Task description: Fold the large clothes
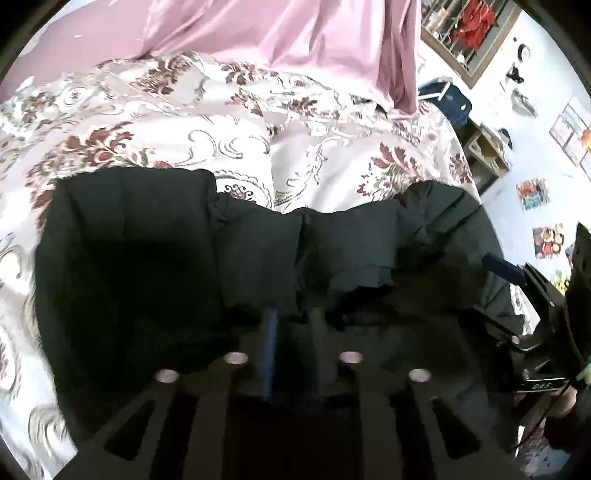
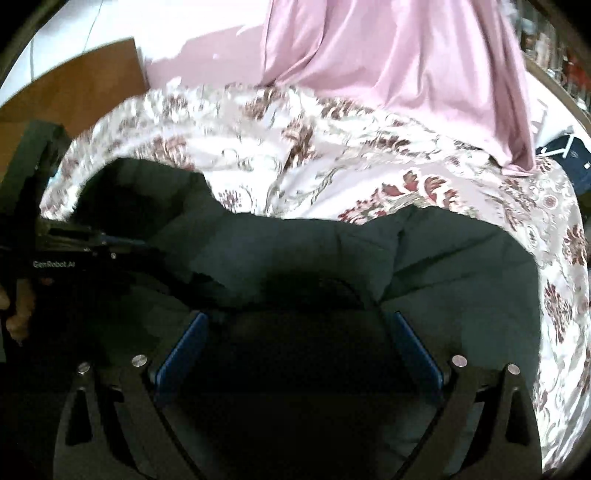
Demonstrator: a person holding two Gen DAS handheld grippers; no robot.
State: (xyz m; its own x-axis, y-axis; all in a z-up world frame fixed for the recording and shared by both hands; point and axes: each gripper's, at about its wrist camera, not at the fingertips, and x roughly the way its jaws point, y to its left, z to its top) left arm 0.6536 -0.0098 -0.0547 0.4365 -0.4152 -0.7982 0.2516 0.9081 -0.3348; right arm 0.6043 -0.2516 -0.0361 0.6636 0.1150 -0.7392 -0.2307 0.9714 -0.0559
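Observation:
A large black padded garment lies spread on a floral bedspread. In the left wrist view my left gripper has its jaws close together, shut on a fold of the garment's frilled edge. The right gripper shows at the right edge of that view. In the right wrist view the same garment fills the lower half. My right gripper is open, its blue fingers wide apart over the dark cloth. The left gripper shows at the left there.
A pink satin sheet hangs behind the bed. A shelf with red items, a navy box and pictures on a white wall lie to the right. A brown wooden panel is at the far left.

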